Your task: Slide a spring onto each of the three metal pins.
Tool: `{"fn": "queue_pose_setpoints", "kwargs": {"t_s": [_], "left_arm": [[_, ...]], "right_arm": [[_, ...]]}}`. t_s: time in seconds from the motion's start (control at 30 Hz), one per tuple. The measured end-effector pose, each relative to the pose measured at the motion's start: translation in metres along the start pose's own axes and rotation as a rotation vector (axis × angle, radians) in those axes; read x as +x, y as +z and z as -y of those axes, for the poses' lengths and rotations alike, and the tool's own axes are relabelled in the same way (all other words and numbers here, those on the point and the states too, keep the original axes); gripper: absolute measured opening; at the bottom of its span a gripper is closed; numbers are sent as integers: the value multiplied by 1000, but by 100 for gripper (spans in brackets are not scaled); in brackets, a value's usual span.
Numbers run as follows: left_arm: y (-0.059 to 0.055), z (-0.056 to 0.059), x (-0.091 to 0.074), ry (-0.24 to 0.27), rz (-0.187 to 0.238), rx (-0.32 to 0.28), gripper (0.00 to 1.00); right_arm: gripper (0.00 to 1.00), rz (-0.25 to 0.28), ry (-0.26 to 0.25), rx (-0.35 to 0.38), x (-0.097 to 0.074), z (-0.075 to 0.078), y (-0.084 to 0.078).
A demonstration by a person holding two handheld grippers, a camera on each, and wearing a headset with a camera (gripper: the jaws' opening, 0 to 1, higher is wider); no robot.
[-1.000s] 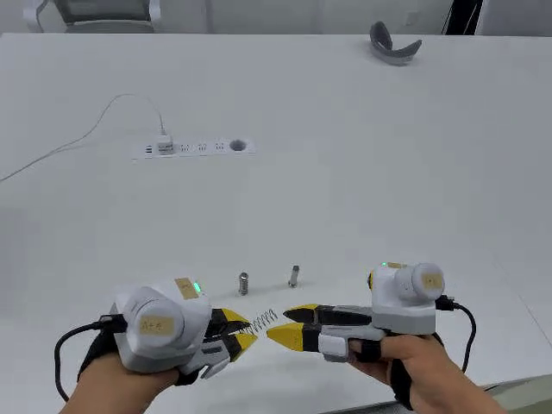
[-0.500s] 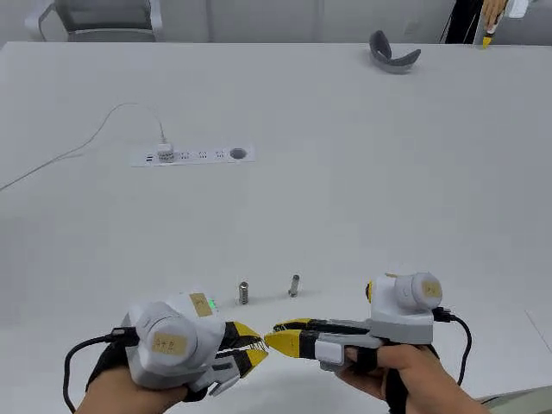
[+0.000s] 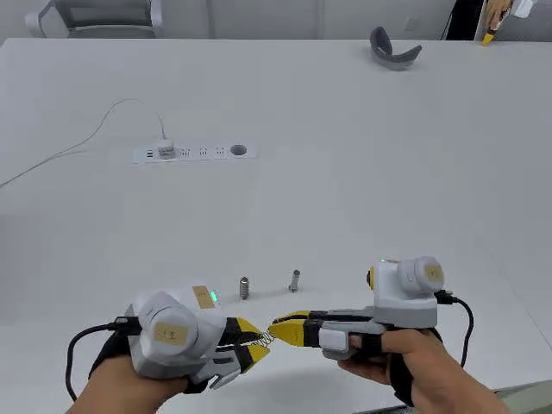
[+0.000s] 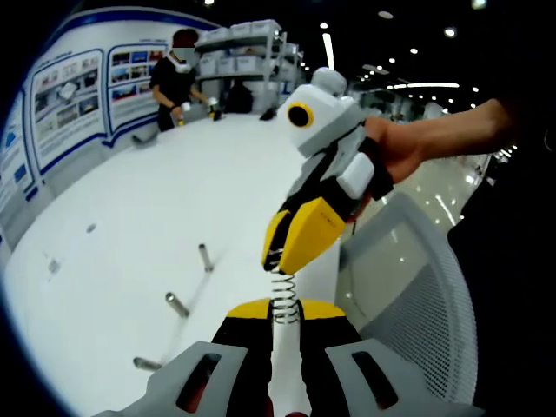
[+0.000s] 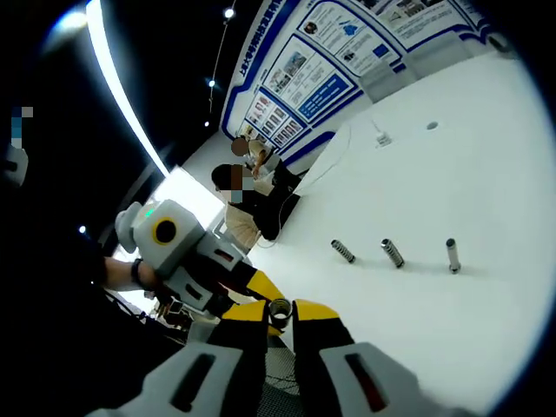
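Note:
A small coil spring (image 3: 265,340) spans the gap between my two grippers near the table's front edge. My left gripper (image 3: 253,343) is shut on one end of the spring (image 4: 282,298). My right gripper (image 3: 278,330) meets it tip to tip, its yellow jaws closed around the other end (image 5: 280,310). Beyond the tips stand three short metal pins: one with a spring on it (image 5: 343,251), a second with a spring (image 5: 393,253), and a bare one (image 5: 451,254). In the head view the sprung pin (image 3: 244,289) and the bare pin (image 3: 295,280) stand just behind the grippers.
A white power strip (image 3: 194,152) with a plugged-in cable lies mid-table on the left. A grey curved band (image 3: 395,47) rests at the far right edge. A chair (image 3: 103,13) stands behind the table. A person (image 4: 178,74) works at the far end.
My right gripper has moved left and its tips have closed on the free end of the spring that my left gripper holds. The pins have not moved.

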State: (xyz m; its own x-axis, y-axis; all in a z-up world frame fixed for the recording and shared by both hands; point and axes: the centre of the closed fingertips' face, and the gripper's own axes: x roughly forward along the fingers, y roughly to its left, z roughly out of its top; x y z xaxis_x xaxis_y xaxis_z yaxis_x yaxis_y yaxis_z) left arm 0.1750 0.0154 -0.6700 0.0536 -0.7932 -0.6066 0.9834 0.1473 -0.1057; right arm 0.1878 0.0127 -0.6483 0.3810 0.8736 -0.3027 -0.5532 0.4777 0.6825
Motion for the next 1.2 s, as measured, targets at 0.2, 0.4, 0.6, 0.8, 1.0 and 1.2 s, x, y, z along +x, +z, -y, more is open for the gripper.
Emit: {"fn": "queue_pose_setpoints", "kwargs": {"t_s": [0.2, 0.4, 0.6, 0.8, 1.0, 1.2], "left_arm": [[6, 1, 0, -57, 32, -32, 10], [13, 5, 5, -84, 32, -22, 10], [10, 11, 7, -106, 25, -22, 10], [6, 14, 7, -113, 13, -20, 10], [7, 19, 5, -120, 8, -10, 10], [3, 22, 6, -128, -14, 18, 10]], "right_arm": [[12, -158, 10, -205, -2, -8, 2], [12, -332, 34, -394, -6, -10, 1], [13, -453, 66, -491, -7, -11, -7], [13, -491, 88, -524, -4, -14, -11], [13, -515, 118, -521, 0, -16, -19], [12, -540, 129, -522, -1, -17, -28]]}}
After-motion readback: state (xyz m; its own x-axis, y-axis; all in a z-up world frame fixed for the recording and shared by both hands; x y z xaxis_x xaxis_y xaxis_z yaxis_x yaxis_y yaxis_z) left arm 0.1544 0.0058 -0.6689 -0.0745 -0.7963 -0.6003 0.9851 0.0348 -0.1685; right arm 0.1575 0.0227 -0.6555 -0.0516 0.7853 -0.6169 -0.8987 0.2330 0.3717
